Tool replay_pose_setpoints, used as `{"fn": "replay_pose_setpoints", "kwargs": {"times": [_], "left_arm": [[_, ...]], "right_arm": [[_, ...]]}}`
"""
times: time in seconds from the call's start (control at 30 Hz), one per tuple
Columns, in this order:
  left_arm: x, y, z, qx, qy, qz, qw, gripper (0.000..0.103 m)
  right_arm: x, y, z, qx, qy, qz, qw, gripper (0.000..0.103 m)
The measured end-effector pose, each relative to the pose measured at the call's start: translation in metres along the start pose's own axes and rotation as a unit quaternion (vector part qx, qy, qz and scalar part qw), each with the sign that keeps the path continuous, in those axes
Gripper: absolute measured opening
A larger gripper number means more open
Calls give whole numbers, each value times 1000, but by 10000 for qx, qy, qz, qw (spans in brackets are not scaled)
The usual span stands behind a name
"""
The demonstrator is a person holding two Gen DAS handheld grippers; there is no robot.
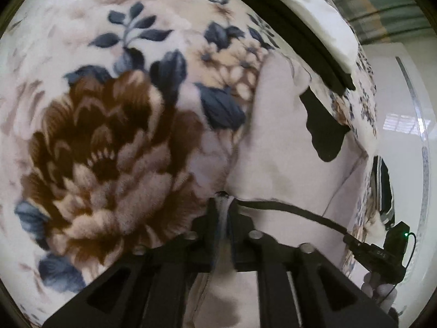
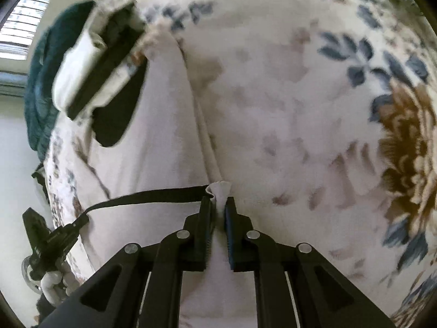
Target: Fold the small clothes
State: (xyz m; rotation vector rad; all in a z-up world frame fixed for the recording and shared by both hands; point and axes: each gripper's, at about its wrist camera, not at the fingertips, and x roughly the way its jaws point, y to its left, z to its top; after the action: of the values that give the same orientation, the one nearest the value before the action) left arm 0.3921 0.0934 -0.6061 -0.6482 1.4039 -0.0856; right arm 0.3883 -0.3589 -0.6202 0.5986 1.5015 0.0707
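While each of two grippers, left (image 1: 222, 205) and right (image 2: 218, 205), pinches one pale garment (image 1: 275, 150) (black-trimmed), two folded pieces (image 1: 300, 27) lie beyond on one floral blanket (image 1: 109, 109).

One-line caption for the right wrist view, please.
Right gripper pinching a pale garment over a floral blanket.
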Motion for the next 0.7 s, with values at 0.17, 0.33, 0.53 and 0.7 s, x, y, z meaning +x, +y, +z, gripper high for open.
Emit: {"fn": "replay_pose_setpoints", "kwargs": {"times": [0.17, 0.33, 0.53, 0.7], "left_arm": [[-21, -30, 24, 499, -414, 115, 9978, 52], [-1, -82, 81, 1439, -536, 452, 9871, 52], [60, -123, 131, 2269, 7, 945, 9693, 52], [80, -132, 138, 2709, 115, 1201, 9550, 4]], "right_arm": [[-20, 13, 26, -126, -298, -161, 9993, 56], [-22, 49, 78, -412, -609, -395, 9965, 60], [6, 102, 153, -880, -731, -863, 9897, 71], [39, 120, 179, -1313, -388, -1197, 9833, 48]]}}
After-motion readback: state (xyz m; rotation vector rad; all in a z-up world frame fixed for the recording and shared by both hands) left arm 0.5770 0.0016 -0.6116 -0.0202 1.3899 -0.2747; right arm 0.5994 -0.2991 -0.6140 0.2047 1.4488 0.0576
